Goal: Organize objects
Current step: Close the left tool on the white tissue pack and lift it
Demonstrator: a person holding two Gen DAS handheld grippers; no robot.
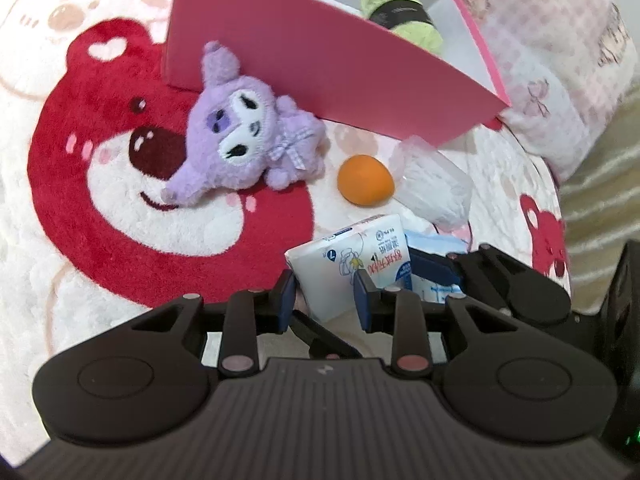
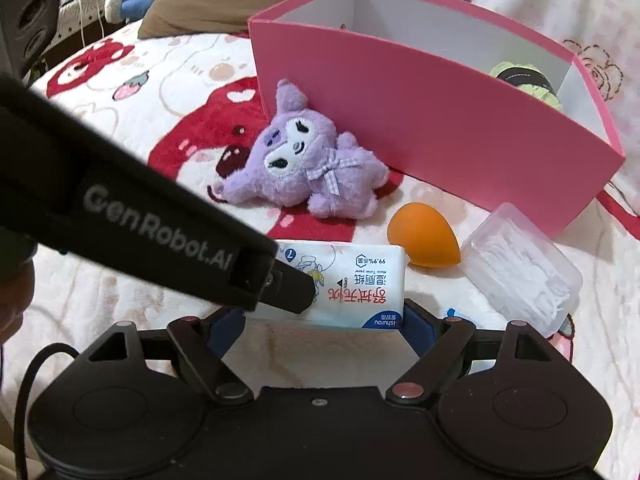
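Left wrist view: left gripper (image 1: 326,294) clenched on a white wipes pack (image 1: 352,258), low centre of frame; blue pads (image 1: 285,296) pressed against the pack's short end, pack standing out ahead of the jaws. Right gripper's dark linkage visible at lower right, just beside the pack.

Right wrist view: right gripper (image 2: 320,320) spread wide, jaws standing at either end of the same wipes pack (image 2: 352,280), bottom centre. Blue pads (image 2: 418,322) close to the pack's ends; contact cannot be told. Left gripper's black body entering from the left edge, its tip on the pack's left part.

Pink box (image 1: 320,64) at upper centre of the left view, open-topped, white inside; green yarn ball (image 1: 404,16) with a black band inside it, upper right. Same box (image 2: 420,120) in the upper right of the right view.

Purple plush toy (image 1: 248,128) lying on its side on the blanket (image 1: 100,208), left of centre, touching the box's front wall. Orange egg-shaped sponge (image 1: 365,179) right of the plush, apart from it. Clear plastic case (image 1: 438,190) of white sticks just right of the sponge, touching or nearly so.

Blanket white and fluffy, large red bear face printed across the left half. Pillow (image 1: 560,80) with pink checks at upper right.
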